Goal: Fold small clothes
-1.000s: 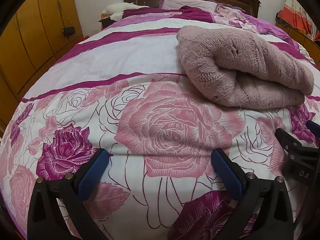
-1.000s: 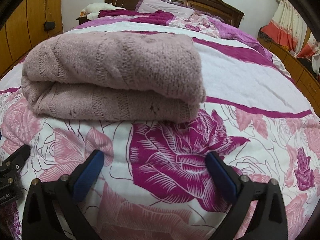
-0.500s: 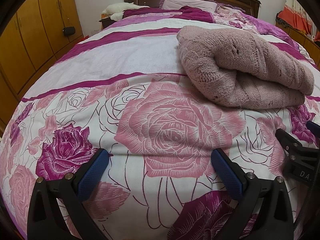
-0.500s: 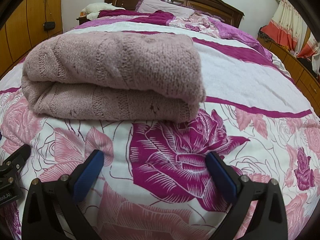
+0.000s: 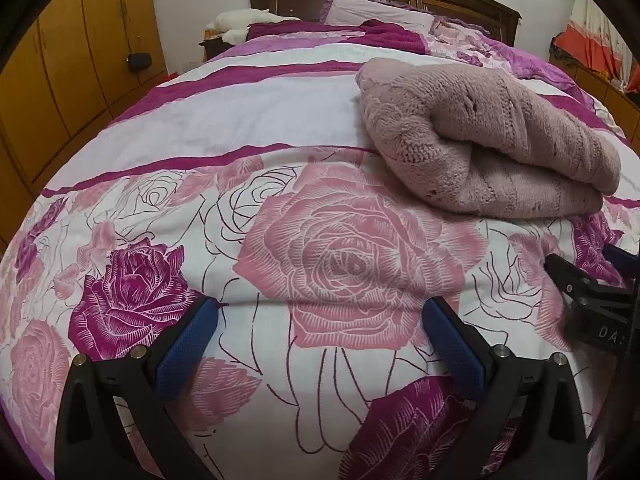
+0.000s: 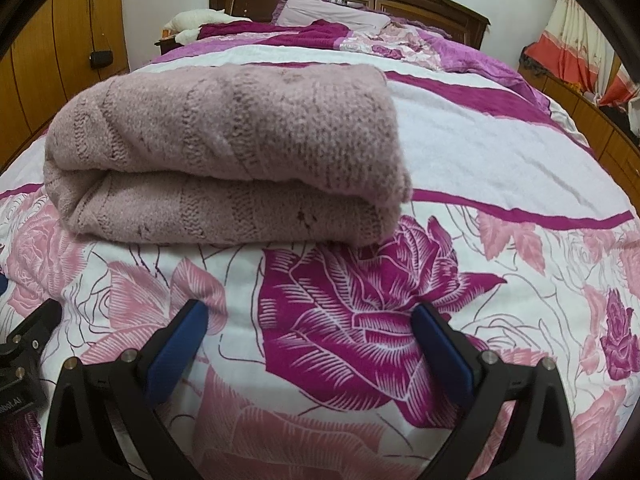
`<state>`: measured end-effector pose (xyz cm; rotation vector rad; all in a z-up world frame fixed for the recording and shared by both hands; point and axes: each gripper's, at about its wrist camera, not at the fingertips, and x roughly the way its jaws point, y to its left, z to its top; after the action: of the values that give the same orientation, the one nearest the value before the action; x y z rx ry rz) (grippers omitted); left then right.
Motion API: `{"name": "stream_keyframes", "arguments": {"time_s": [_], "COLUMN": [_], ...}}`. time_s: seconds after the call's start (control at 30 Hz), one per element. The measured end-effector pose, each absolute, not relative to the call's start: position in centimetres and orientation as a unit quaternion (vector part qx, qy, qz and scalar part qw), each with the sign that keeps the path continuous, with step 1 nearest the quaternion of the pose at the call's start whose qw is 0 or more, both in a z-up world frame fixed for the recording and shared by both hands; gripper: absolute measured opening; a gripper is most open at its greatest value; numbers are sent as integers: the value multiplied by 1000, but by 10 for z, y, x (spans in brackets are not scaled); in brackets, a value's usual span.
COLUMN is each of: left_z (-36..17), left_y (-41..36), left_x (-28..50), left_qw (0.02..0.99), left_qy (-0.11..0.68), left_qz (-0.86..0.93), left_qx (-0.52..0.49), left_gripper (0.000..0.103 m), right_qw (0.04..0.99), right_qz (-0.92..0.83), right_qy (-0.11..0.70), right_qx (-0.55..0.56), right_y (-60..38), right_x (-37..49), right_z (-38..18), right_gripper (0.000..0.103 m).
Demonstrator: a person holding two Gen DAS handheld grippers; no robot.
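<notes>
On the bed (image 6: 480, 152), the folded sweater (image 6: 224, 152) lies ahead of both tools, touched by neither. The left tool (image 5: 320, 328) and right tool (image 6: 310, 330) gape empty. A careless nudge could unroll the loose top fold.

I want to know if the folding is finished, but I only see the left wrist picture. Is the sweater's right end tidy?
Observer: Yes. In the right wrist view the pink sweater ends in a neat doubled edge, top layer over bottom.
Operator: Is the right gripper holding it?
Observer: No. The right gripper is open, with only the bedspread between its fingers.
Operator: What's further right?
Observer: An orange and white curtain beside the bed.
</notes>
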<state>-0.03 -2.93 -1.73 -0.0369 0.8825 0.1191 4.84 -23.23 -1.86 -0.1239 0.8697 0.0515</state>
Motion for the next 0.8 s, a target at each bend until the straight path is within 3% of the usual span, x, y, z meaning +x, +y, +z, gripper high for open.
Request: {"name": "stream_keyframes", "arguments": {"time_s": [0.8], "left_z": [-16], "left_y": [-28], "left_x": [-1], "left_qw": [902], "left_qy": [427], "left_qz": [59], "left_qx": [-16], "left_gripper": [86], "right_qw": [906], "right_qz": [34], "right_qy": [420], "right_qx": [-45], "right_y": [-240], "right_x": [53], "right_z": [-18], "right_gripper": [103]}}
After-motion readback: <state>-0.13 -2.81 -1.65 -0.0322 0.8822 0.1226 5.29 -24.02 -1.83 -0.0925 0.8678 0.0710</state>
